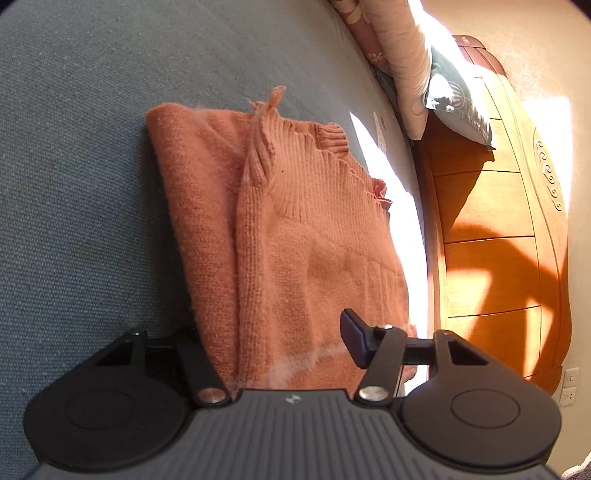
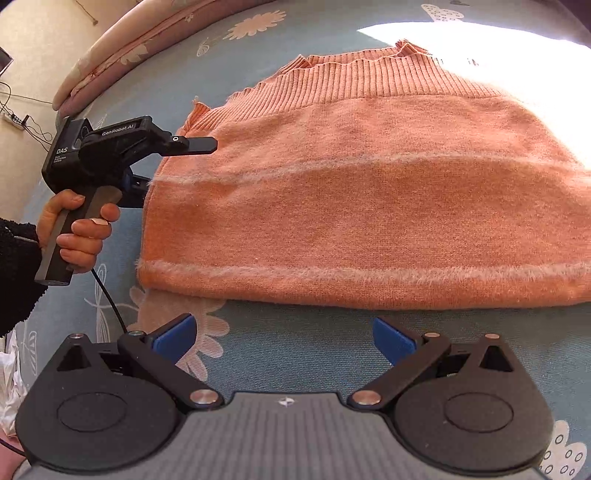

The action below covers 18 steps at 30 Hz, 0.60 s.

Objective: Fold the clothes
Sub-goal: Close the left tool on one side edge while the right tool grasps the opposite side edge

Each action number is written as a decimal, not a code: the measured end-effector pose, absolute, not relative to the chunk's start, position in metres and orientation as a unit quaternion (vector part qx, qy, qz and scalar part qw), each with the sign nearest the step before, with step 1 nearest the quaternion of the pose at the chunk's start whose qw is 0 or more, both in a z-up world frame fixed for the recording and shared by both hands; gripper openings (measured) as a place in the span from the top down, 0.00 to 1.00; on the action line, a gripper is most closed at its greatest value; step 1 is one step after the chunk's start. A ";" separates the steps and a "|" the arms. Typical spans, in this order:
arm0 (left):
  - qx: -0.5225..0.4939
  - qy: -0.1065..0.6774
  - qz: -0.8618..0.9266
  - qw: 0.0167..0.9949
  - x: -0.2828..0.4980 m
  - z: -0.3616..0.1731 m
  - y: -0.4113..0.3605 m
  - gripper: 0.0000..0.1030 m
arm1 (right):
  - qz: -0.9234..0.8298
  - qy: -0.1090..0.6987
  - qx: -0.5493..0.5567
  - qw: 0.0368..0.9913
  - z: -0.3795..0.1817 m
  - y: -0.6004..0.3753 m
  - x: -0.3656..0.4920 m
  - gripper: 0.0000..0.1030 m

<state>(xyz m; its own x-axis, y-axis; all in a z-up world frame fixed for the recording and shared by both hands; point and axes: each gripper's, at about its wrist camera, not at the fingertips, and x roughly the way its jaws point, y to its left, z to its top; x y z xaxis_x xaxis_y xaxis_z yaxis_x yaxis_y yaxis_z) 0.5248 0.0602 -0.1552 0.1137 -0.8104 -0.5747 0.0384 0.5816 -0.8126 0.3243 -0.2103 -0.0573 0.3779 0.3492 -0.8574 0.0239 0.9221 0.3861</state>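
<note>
An orange knit sweater lies folded on the blue-grey bed sheet, its ribbed hem at the far side. My left gripper straddles the sweater's near edge. One finger stands over the fabric and the other is hidden under it; the pads do not visibly press. In the right wrist view the sweater spreads wide, and the left gripper, held by a hand, sits at its left edge. My right gripper hovers open over the sheet, just short of the sweater's near fold, with nothing between its blue pads.
Pillows are stacked against a wooden headboard to the right of the bed. Bright sunlight falls across the far side of the sheet. A power strip with cables lies by the wall at left.
</note>
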 end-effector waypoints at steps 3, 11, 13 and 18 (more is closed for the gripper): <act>-0.318 0.601 -0.302 0.668 0.527 -0.156 0.060 0.70 | 0.102 0.537 0.177 0.818 -0.048 -0.226 0.324 0.00; -0.229 0.618 -0.286 0.696 0.528 -0.137 0.039 0.69 | 0.080 0.474 0.211 0.851 -0.015 -0.316 0.352 0.00; -0.217 0.617 -0.282 0.702 0.528 -0.134 0.034 0.68 | 0.059 0.455 0.227 0.859 -0.014 -0.356 0.361 0.00; -0.196 0.618 -0.271 0.712 0.527 -0.129 0.025 0.68 | 0.029 0.438 0.308 0.844 -0.038 -0.464 0.386 0.00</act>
